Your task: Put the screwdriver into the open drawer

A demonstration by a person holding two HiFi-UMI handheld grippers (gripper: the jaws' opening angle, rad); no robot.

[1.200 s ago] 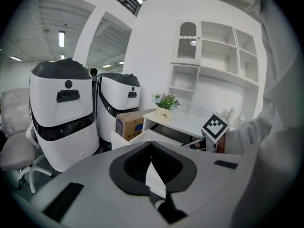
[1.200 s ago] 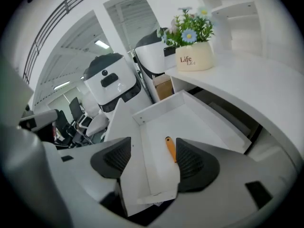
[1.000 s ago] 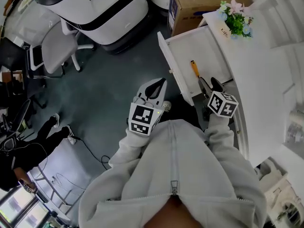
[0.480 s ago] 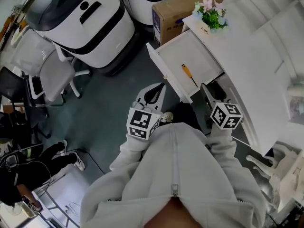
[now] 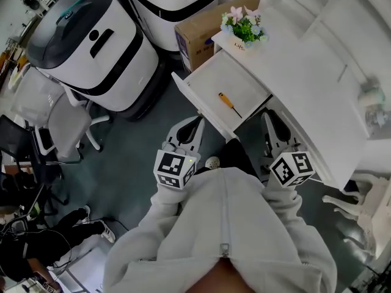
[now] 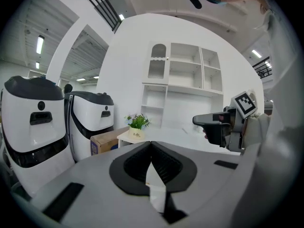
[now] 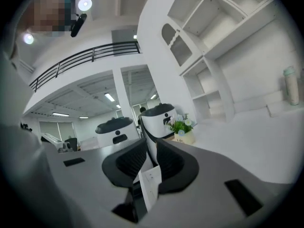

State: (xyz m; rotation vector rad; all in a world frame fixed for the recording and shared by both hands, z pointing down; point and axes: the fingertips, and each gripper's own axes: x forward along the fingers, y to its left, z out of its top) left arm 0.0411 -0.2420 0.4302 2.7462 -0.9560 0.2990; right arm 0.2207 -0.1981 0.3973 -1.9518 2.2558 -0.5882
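Note:
The screwdriver (image 5: 230, 104), orange-handled with a dark shaft, lies loose inside the open white drawer (image 5: 206, 78) of the desk. Both grippers hang in the air in front of the drawer, apart from it. My left gripper (image 5: 196, 123) is left of the drawer's front corner, its jaws shut with nothing in them (image 6: 151, 145). My right gripper (image 5: 270, 117) is by the desk's edge, right of the drawer. Its jaws are closing to a narrow gap with nothing between them (image 7: 152, 148). The left gripper view also shows the right gripper (image 6: 212, 122) off to the side.
A white desk (image 5: 305, 60) carries a flower pot (image 5: 243, 24) behind the drawer. A cardboard box (image 5: 194, 30) and large white-and-black machines (image 5: 91, 47) stand on the floor beyond. An office chair (image 5: 67, 124) is at the left. White shelves (image 6: 183, 75) rise behind the desk.
Both grippers have risen and drawn back from the drawer, the right one more. The right gripper's jaws have narrowed. The screwdriver stays lying in the drawer.

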